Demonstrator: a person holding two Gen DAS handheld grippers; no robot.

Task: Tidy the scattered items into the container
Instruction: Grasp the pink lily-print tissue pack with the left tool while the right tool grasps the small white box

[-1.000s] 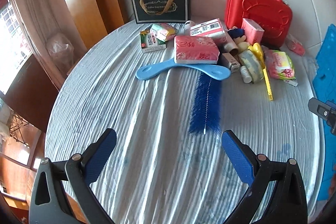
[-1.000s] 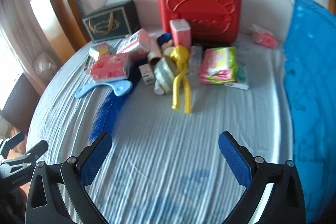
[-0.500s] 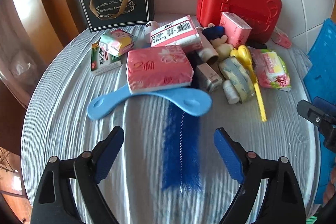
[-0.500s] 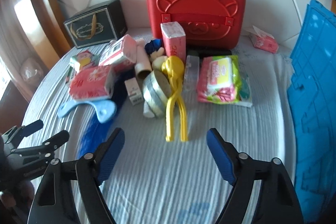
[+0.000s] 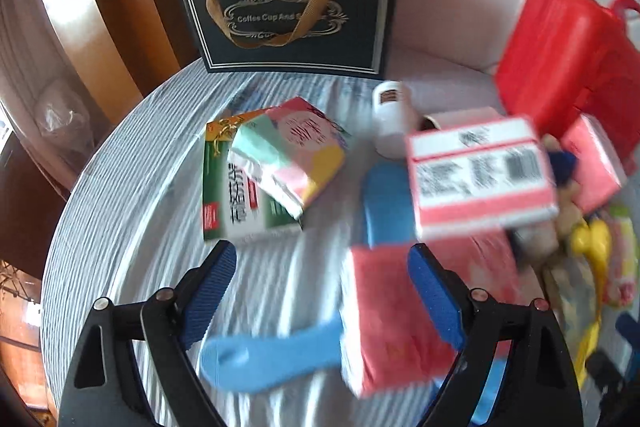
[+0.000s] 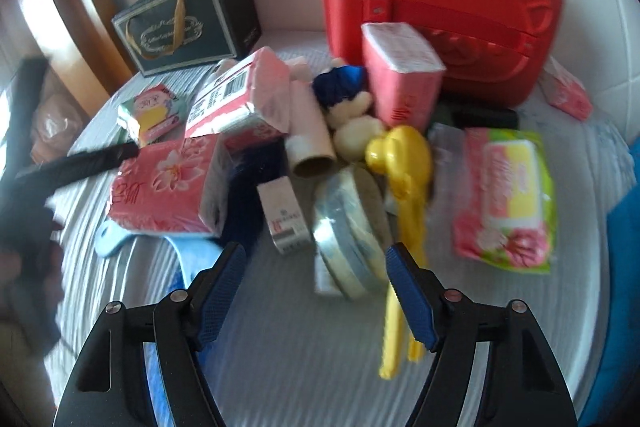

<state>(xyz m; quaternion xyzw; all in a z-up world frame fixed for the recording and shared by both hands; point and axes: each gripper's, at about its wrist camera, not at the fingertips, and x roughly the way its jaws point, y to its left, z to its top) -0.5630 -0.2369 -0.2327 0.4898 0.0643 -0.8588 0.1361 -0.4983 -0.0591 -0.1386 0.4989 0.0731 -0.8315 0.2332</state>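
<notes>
1. Scattered items were seen heaped on the striped counter [image 6: 304, 359] in front of the red case [image 6: 440, 7], which stood shut and upright against the wall.
2. The left gripper [image 5: 320, 291] was held wide open with nothing between its jaws, low over the counter; a green box [image 5: 236, 203] with a pastel tissue pack [image 5: 292, 151] lying on it was seen just ahead of its left finger.
3. A pink floral tissue pack [image 5: 388, 319] was found lying on the light blue hanger [image 5: 272, 355], close against the right finger of that gripper.
4. The right gripper [image 6: 316, 287] was likewise held open and empty, with a roll of tape [image 6: 348, 231] just ahead between its fingers and the yellow clamp [image 6: 404, 163] beside that.
5. A wet-wipes pack [image 6: 508, 191] was seen lying to the right of the pile, and a black gift bag [image 6: 184, 23] was stood at the back left.
</notes>
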